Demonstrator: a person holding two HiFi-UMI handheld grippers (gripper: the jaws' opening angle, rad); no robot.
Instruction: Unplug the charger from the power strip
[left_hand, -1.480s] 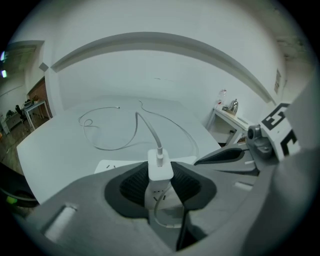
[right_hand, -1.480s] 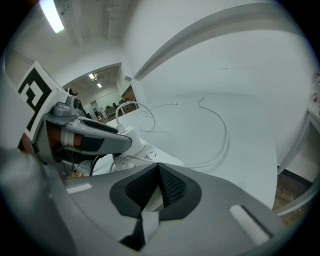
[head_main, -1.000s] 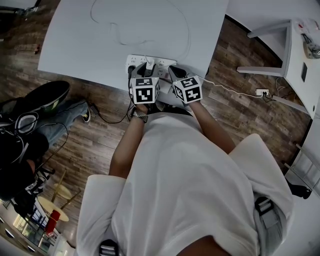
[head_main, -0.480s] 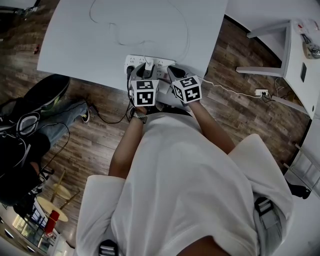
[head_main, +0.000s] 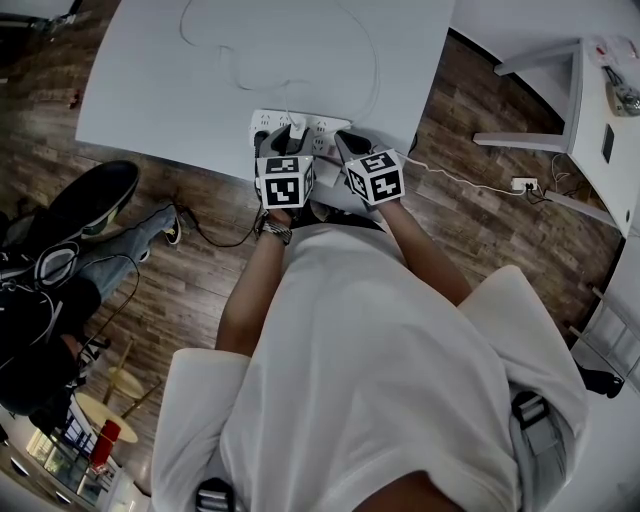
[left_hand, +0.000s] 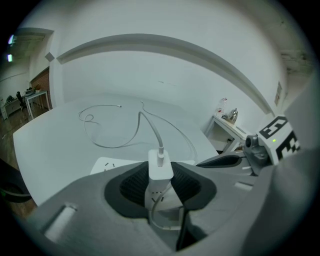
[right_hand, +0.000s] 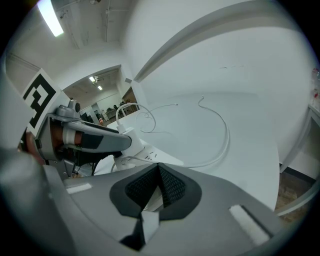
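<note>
**Charger** (left_hand: 160, 176): white, upright in the power strip (head_main: 268, 124), with its plug seated.

**Left gripper view:** the left gripper (left_hand: 161, 169) has its dark pads closed against both flanks of the charger. The cable (left_hand: 112, 145) leaves the charger's top and loops across the table (head_main: 200, 90) beyond the strip.

**Right gripper view:** the right gripper (right_hand: 159, 172) has its jaws pressed together with nothing between them, tips at the strip's right end. Whether they touch the strip cannot be told.

**Head view only:** the strip lies at the table's near edge. The grippers' own bodies cover its near side and hide both sets of jaws.

**Against the earlier frames:** the grippers, charger and strip are unchanged. A bystander's leg (head_main: 140, 235), left of the strip, has shifted slightly.

**Surroundings:**
- wood floor (head_main: 480, 220)
- small white socket (head_main: 524, 185) on the floor, right of the strip
- second white table (head_main: 600, 110), farther right of the strip
</note>
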